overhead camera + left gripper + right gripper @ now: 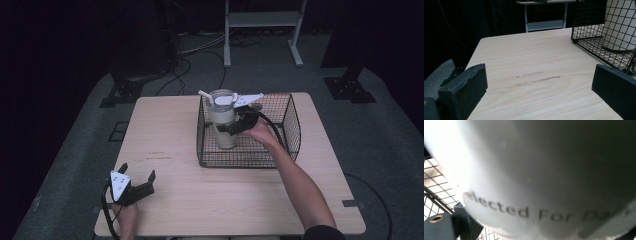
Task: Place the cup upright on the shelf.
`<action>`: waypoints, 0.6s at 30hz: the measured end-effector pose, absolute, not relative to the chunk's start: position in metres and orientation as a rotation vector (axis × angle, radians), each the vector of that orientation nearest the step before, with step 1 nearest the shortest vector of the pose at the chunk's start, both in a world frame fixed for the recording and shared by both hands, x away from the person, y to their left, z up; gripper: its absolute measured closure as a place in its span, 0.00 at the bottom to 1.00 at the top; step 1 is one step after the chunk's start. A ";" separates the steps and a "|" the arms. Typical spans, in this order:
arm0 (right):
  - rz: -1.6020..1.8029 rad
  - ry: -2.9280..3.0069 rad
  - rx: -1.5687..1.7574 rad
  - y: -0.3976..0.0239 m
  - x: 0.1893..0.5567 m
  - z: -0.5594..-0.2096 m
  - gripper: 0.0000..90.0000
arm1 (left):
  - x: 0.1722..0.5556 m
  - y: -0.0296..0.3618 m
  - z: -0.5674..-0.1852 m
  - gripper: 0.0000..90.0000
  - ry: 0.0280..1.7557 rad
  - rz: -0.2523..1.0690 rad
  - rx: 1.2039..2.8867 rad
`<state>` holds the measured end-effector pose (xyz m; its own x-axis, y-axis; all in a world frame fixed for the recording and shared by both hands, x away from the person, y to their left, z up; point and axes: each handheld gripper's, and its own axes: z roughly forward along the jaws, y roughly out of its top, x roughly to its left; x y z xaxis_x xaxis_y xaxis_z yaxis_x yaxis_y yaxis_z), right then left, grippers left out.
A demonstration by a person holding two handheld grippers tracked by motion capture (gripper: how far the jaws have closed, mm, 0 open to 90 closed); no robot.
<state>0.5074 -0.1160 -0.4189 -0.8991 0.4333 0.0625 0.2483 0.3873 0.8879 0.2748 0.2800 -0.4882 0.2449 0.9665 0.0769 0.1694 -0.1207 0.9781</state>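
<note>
One pale rectangular wooden table (175,135) takes up most of the high view, standing on grey floor in a dark room, with faint scuff marks on its surface near the left gripper. Next in size is a black wire-mesh basket (290,125) set on the far right half of the table; from the left gripper view its near corner (584,37) stands ahead and to the right. Inside the basket, at its left side, stands a tall white cylindrical container with a clear lid (222,117), upright on the basket floor; the left gripper view shows its lower body through the mesh (621,25), and the right gripper view shows its pale wall very close (544,170), with blurred dark lettering that reads in part "elected For". The right gripper (231,127), held by a hand reaching over the basket's near rim, has its jaws around the container's body from the right side, and they appear to pinch it. The left gripper (136,175) rests at the near left edge of the table, well apart from the basket, its two black jaws spread wide with bare tabletop between them (539,87).
</note>
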 end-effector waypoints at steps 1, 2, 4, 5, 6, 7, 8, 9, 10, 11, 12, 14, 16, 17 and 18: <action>1.522 2.466 0.612 -0.116 0.507 -0.419 0.08 | 0.275 0.280 -0.488 0.00 1.108 1.007 1.522; 1.528 2.464 0.612 -0.117 0.507 -0.420 0.08 | 0.275 0.280 -0.488 0.00 1.109 1.006 1.522; 1.532 2.462 0.596 -0.118 0.507 -0.420 0.08 | 0.275 0.280 -0.488 0.00 1.108 1.007 1.521; 1.532 2.462 0.595 -0.118 0.507 -0.421 0.08 | 0.275 0.280 -0.488 0.00 1.108 1.007 1.522; 1.530 2.462 0.592 -0.118 0.507 -0.421 0.08 | 0.275 0.280 -0.488 0.00 1.108 1.007 1.523; 1.528 2.462 0.588 -0.118 0.506 -0.421 0.08 | 0.275 0.280 -0.488 0.00 1.108 1.007 1.523; 1.525 2.462 0.586 -0.118 0.506 -0.421 0.08 | 0.275 0.280 -0.488 0.00 1.107 1.007 1.524; 1.522 2.461 0.585 -0.118 0.506 -0.421 0.08 | 0.275 0.280 -0.488 0.00 1.109 1.007 1.525; 1.522 2.460 0.585 -0.118 0.506 -0.421 0.08 | 0.276 0.280 -0.488 0.00 1.110 1.006 1.524; 1.527 2.459 0.593 -0.118 0.506 -0.422 0.08 | 0.276 0.280 -0.488 0.00 1.109 1.006 1.525; 1.531 2.455 0.590 -0.119 0.506 -0.422 0.08 | 0.276 0.280 -0.488 0.00 1.111 1.006 1.525; 1.542 2.452 0.597 -0.122 0.505 -0.424 0.08 | 0.276 0.279 -0.488 0.00 1.112 1.007 1.528; 1.548 2.451 0.592 -0.124 0.505 -0.424 0.08 | 0.276 0.279 -0.488 0.00 1.112 1.007 1.529; 1.545 2.452 0.587 -0.125 0.504 -0.424 0.08 | 0.276 0.279 -0.488 0.00 1.111 1.007 1.530; 1.539 2.449 0.572 -0.126 0.504 -0.425 0.08 | 0.276 0.279 -0.488 0.00 1.110 1.008 1.532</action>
